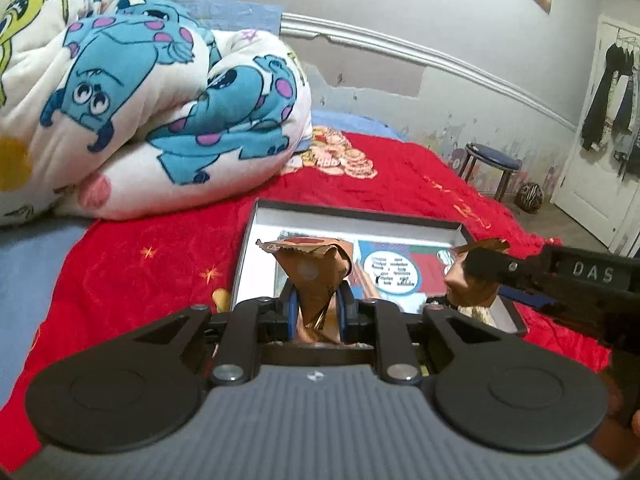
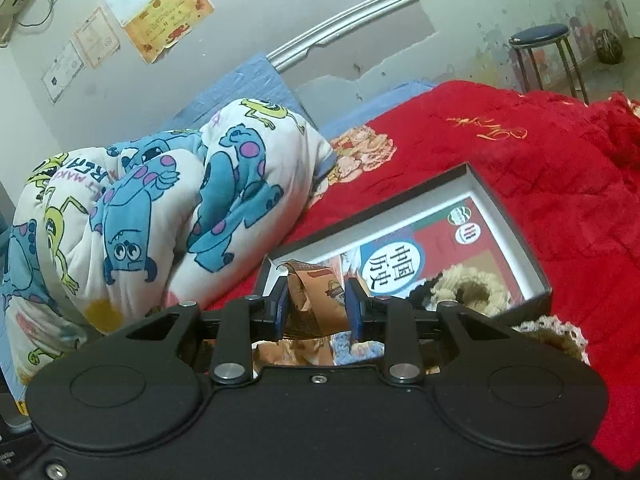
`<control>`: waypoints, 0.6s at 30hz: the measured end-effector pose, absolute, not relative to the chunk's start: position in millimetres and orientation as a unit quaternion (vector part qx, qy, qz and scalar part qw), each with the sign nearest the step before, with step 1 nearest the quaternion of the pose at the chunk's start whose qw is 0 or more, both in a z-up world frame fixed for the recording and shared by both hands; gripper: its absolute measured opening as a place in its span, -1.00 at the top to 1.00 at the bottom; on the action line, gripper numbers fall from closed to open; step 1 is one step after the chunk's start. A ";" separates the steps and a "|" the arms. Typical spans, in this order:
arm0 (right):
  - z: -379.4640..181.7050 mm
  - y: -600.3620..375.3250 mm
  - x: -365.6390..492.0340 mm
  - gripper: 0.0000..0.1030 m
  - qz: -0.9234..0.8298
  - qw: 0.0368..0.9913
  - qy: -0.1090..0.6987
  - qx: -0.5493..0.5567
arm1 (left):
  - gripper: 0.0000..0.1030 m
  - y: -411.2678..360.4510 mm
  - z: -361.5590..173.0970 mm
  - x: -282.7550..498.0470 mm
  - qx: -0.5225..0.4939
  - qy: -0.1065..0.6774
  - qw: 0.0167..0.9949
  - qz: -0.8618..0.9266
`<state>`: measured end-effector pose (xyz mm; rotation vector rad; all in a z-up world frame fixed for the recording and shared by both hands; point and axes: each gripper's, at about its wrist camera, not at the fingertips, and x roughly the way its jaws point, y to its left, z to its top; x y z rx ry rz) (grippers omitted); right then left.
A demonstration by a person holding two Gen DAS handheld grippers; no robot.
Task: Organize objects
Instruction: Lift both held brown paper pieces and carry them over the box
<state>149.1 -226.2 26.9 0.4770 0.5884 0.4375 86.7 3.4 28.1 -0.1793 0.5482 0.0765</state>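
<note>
The left gripper [image 1: 316, 304] is closed on a brown packet [image 1: 314, 276], held above the near edge of the open box [image 1: 460, 227]. The right gripper [image 2: 316, 306] pinches a second brown packet [image 2: 314, 300], also over the box [image 2: 516, 216]; a beige scrunchie [image 2: 468, 292] lies inside to its right.

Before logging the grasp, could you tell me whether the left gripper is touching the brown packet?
Touching: the left wrist view shows the left gripper with jaws pinching the brown packet.
</note>
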 end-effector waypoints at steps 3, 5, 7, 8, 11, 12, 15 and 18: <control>27.6 -227.0 153.9 0.45 0.213 0.908 0.281 0.225 | 0.56 2.2 30.4 95.2 -0.091 0.263 0.960 0.031; 25.7 -229.8 158.6 0.45 0.212 0.904 0.286 0.234 | 0.56 0.1 32.0 100.2 -0.089 0.258 0.962 0.030; 23.8 -236.0 163.8 0.45 0.212 0.900 0.289 0.248 | 0.56 -2.6 33.6 105.9 -0.091 0.252 0.963 0.027; 23.2 -239.4 166.1 0.45 0.210 0.899 0.289 0.252 | 0.56 -4.5 34.3 108.8 -0.091 0.251 0.963 0.025; 23.2 -251.1 173.4 0.45 0.208 0.896 0.289 0.265 | 0.56 -12.3 35.9 117.0 -0.084 0.245 0.965 0.025; 24.3 -256.6 176.1 0.45 0.207 0.896 0.286 0.270 | 0.56 -15.0 36.0 120.1 -0.082 0.244 0.966 0.025; 29.1 -275.8 187.4 0.45 0.200 0.896 0.276 0.284 | 0.56 -20.7 35.2 128.9 -0.087 0.246 0.965 0.025; 30.0 -296.8 204.4 0.45 0.191 0.893 0.272 0.303 | 0.56 -24.0 34.0 138.0 -0.093 0.244 0.965 0.021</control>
